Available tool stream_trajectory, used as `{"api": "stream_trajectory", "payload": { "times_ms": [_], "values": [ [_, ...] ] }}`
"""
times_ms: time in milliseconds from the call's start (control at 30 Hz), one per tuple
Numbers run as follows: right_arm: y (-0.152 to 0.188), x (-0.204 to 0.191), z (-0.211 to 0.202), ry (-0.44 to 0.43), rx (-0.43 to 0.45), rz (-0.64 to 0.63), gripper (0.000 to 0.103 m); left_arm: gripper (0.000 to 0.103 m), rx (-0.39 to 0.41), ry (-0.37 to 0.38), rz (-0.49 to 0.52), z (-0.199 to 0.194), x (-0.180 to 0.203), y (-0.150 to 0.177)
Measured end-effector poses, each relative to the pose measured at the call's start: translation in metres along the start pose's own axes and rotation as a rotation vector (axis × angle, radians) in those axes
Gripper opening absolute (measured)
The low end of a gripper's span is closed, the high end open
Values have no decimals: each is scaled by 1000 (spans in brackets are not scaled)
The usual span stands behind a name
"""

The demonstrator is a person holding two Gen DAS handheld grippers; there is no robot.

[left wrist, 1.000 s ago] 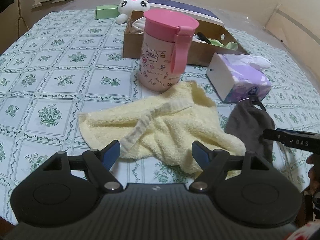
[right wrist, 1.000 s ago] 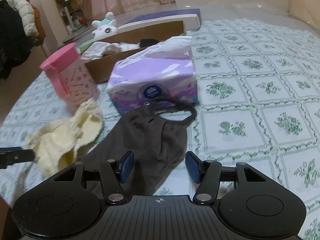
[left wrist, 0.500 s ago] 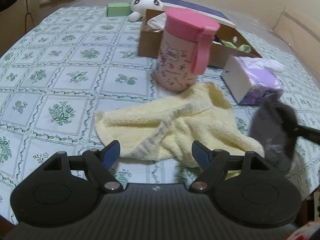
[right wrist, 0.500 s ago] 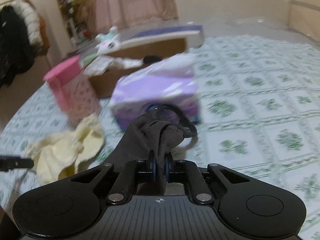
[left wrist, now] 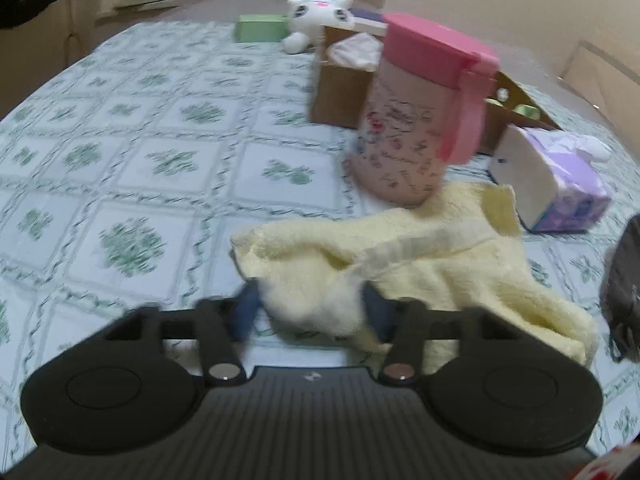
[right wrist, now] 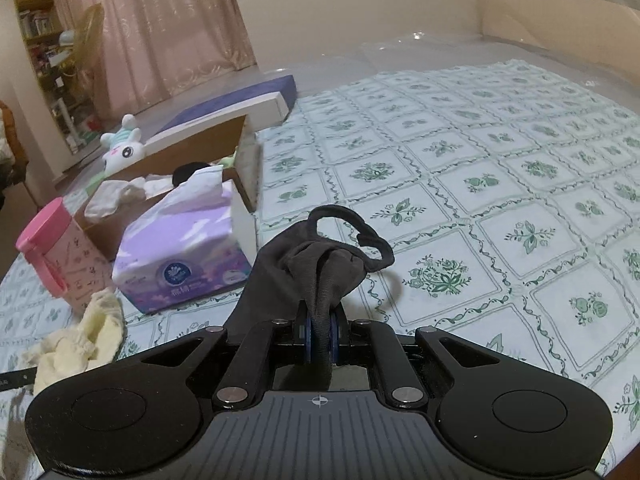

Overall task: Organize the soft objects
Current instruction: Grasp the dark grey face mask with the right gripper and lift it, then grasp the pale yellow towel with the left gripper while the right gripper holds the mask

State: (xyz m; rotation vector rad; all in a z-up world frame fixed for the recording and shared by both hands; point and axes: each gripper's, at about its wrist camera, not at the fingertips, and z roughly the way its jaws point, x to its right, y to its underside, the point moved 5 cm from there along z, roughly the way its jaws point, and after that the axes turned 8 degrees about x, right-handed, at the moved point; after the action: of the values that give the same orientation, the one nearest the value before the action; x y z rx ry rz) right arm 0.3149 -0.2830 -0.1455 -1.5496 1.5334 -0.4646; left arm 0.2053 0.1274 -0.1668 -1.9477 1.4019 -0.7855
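Hand-held gripper on the left (left wrist: 308, 312) has its blurred blue pads on either side of a bunched fold of the yellow towel (left wrist: 420, 264); the fold sits between the jaws, but the blur hides whether they have pinched it, so I cannot tell if the grip is made. From that fold the towel spreads over the table (left wrist: 132, 168) toward 1 o'clock, reaching the foot of the pink cup (left wrist: 416, 120). At 2 o'clock of the towel stands the purple tissue pack (left wrist: 560, 184), and behind the cup the cardboard box (left wrist: 344, 92), with the plush toy (left wrist: 316, 12) at its far corner. A dark shape at the 3 o'clock edge looks like the grey cloth.

From the right wrist, the right hand-held gripper (right wrist: 320, 340) is clamped tight on a gathered fold of the grey cloth pouch (right wrist: 316, 264), which rises ahead of the jaws toward 12 o'clock, its cord loop above the tablecloth. The box, already holding white cloth, lies toward 10 o'clock beyond the tissue pack.

Judging by this, the pick-up step is in hand: pouch secured, towel about to be taken. Next, the left jaws need a firm bite on enough towel, then both pieces need lifting clear of the cup and tissue pack and carrying to the box, which looks the likely place.
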Motion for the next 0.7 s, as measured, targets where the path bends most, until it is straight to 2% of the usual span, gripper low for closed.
{"api": "stream_trajectory", "payload": {
  "times_ms": [33, 67, 133, 233, 400, 467, 567, 700],
  "values": [
    [0, -1, 0, 0, 1, 1, 9, 13, -3, 26, 2, 0, 3, -2],
    [-1, -1, -1, -2, 4, 1, 9, 6, -12, 64, -8, 0, 6, -3],
    [-3, -4, -3, -7, 18, -1, 9, 6, 1, 102, -25, -4, 11, -11],
    [-8, -8, -9, -16, 46, 0, 9, 6, 85, 165, 15, -24, 28, -27],
    [-11, -17, -22, -40, 85, 6, 9, 6, 134, 357, 85, -64, 74, -38],
    [-11, -25, -26, -65, 91, 0, 9, 6, 117, 421, 113, -71, 93, -31],
    [-5, -40, -34, -113, 83, -39, 9, 6, 50, 519, 121, -74, 119, -10],
    [11, -53, -38, -182, 21, -64, 9, 6, -54, 545, 142, -63, 137, 21]
  ]
}}
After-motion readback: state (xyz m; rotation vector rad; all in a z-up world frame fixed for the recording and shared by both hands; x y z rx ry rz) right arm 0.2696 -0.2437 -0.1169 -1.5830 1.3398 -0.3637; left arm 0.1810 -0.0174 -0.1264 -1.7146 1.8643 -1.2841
